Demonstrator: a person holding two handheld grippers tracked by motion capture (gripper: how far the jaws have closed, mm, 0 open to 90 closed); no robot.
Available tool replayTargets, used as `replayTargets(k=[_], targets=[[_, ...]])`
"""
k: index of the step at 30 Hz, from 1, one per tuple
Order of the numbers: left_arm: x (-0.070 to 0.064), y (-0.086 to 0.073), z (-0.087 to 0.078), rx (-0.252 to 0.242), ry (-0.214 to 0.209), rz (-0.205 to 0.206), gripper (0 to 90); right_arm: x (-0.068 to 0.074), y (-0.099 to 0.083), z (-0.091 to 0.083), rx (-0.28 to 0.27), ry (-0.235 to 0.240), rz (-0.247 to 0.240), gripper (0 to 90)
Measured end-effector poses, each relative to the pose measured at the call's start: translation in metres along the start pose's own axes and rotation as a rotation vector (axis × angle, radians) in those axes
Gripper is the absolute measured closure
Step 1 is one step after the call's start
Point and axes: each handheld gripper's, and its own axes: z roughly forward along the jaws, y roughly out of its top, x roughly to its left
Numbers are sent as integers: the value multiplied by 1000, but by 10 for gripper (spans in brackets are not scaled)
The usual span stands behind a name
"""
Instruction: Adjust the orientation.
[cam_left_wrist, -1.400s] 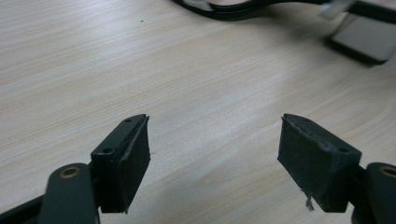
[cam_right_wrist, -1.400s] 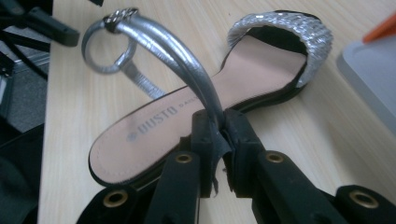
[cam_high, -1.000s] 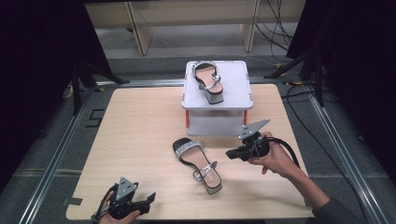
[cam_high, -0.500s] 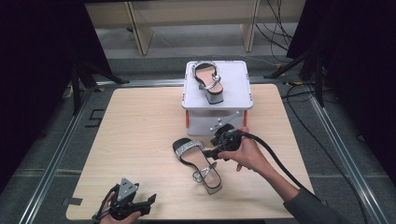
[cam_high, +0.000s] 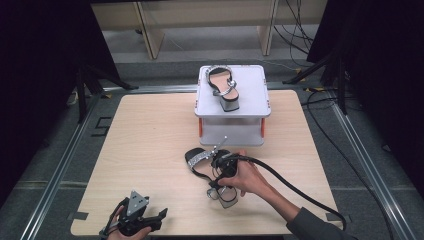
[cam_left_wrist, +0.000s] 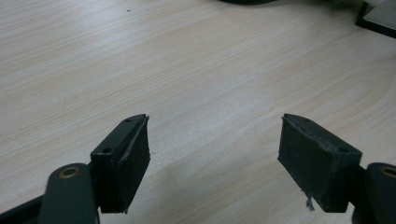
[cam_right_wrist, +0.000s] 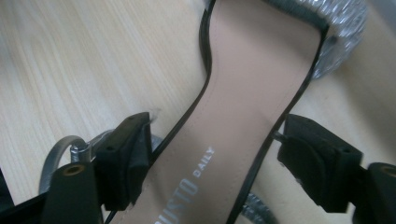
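A black sandal (cam_high: 199, 159) with a silver strap and a tan insole lies flat on the wooden table in front of the white stand. My right gripper (cam_high: 216, 172) hangs over its middle. In the right gripper view the sandal (cam_right_wrist: 243, 93) runs up between the jaws, and the right gripper (cam_right_wrist: 215, 123) is open with one jaw at each edge of the sole. A matching sandal (cam_high: 223, 87) sits on top of the stand. My left gripper (cam_high: 161, 216) rests near the table's front edge. In its own view the left gripper (cam_left_wrist: 215, 121) is open over bare wood.
The white two-level stand (cam_high: 250, 107) with orange legs occupies the table's far middle. The right gripper's black cable (cam_high: 295, 192) trails off to the front right. A metal frame rail (cam_high: 60, 165) borders the table.
My right gripper moved left from the table's right side to sit over the sandal, jaws now astride its sole. The left gripper stayed in place.
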Motion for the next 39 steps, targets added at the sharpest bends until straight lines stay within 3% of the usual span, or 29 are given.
replayTargets(k=[4, 7, 10, 12, 13, 16, 17, 20, 24, 25, 31, 32, 35, 39], targets=[[1, 0, 1, 5, 9, 15, 244, 4, -2, 1, 26, -3, -11, 255], [-1, 0, 0, -10, 0, -3, 244, 1, -2, -4, 59, -22, -71, 309], [-1, 0, 0, -6, -3, -2, 244, -10, -5, -13, 115, -44, -103, 367], [-1, 0, 0, -3, -5, 0, 244, -22, -7, -18, 108, -22, -115, 386], [-1, 0, 0, 3, -3, 16, 244, -26, -7, -19, 105, -5, -114, 388], [-2, 0, 1, -7, -5, 1, 244, -33, -5, -22, 64, 18, -107, 425], [-1, 0, 0, 3, -4, 6, 245, -35, -4, -26, 28, 23, -83, 365], [-1, 0, 2, 9, 12, 11, 245, -37, 0, -30, -33, 33, -34, 327], [-2, 0, 1, 5, -3, 2, 245, -33, 4, -22, -11, -2, -34, 297], [-1, 0, 2, 10, 20, 14, 244, -32, 5, -19, -9, -4, -39, 289], [0, 1, 1, 18, -1, 12, 244, -30, 7, -7, -17, 12, -15, 268], [0, 0, 2, 20, 17, 17, 244, -30, 7, -6, -21, 9, -13, 267], [1, 1, 2, 21, 19, 20, 243, -30, 7, -2, -8, -1, -11, 258], [-1, 1, 3, 12, 5, -6, 243, -28, 7, 3, 10, -12, -19, 255]])
